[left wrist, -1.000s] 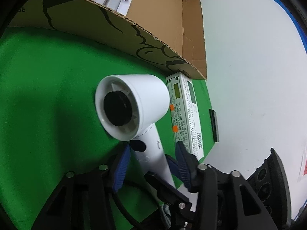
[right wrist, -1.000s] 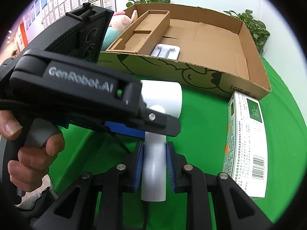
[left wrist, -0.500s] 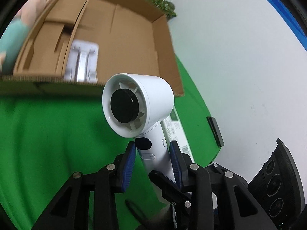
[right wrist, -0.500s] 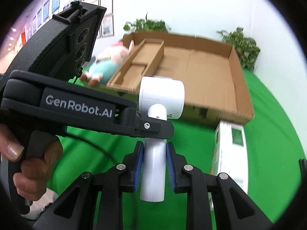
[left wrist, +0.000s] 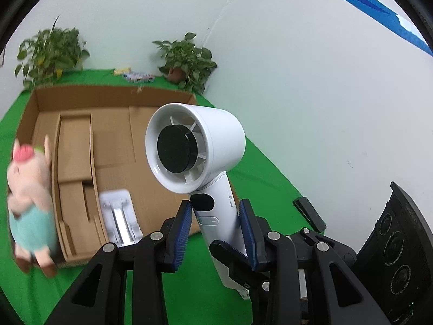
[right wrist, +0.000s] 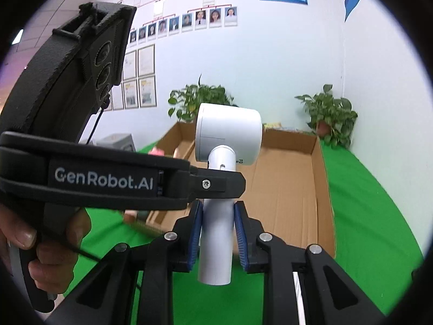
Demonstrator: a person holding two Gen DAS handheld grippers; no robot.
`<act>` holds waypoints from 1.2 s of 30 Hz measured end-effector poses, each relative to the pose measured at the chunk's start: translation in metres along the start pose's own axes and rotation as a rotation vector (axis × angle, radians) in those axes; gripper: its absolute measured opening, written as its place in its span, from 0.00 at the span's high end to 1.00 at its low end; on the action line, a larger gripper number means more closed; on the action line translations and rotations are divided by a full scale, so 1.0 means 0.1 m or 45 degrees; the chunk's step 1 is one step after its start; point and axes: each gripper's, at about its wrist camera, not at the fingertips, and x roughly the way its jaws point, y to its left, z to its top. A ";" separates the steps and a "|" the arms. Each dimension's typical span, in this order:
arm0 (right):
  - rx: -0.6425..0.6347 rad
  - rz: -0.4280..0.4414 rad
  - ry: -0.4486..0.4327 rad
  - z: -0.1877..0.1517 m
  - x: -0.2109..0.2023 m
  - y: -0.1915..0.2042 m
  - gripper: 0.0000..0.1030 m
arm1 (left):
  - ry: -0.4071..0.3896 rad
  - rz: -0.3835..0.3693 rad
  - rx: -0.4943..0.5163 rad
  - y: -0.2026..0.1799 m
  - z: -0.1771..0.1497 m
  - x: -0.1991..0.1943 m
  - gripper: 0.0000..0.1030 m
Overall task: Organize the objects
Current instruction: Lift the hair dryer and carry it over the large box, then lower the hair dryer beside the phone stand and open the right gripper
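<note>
**Hair dryer airborne, box coming into range**

Up it goes! A second ago the white hair dryer (left wrist: 197, 149) sat low over the green desk (left wrist: 259, 184) with the box wall looming above it; now it hangs at frame centre in both views, and the open cardboard box (left wrist: 113, 146) spreads out below and behind it. The right tool (right wrist: 216, 233) is pinching the handle, blue pads pressed to either side. The left tool (left wrist: 215, 227) has narrowed its jaws around the upper handle (in the left wrist view the left pad shows a sliver of daylight, so whether it truly bears on the handle I cannot tell). A white tray (left wrist: 120, 216) already lies in the box at lower left, and a plush pig (left wrist: 29, 203) blurs past the left edge. My read: the lift clears the box wall, so lowering the dryer inside looks like the next job.
</note>
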 end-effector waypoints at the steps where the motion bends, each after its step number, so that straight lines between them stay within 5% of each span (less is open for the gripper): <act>1: 0.002 -0.002 -0.004 0.05 0.02 -0.02 0.78 | -0.001 -0.001 0.010 -0.01 0.08 -0.03 0.69; 16: 0.133 -0.009 0.046 0.65 0.82 -0.10 0.78 | 0.107 0.021 0.064 0.34 0.97 0.49 0.69; 36: 0.365 0.089 0.411 -0.26 1.92 -0.29 0.78 | 0.478 0.078 -0.129 1.47 0.40 1.99 0.69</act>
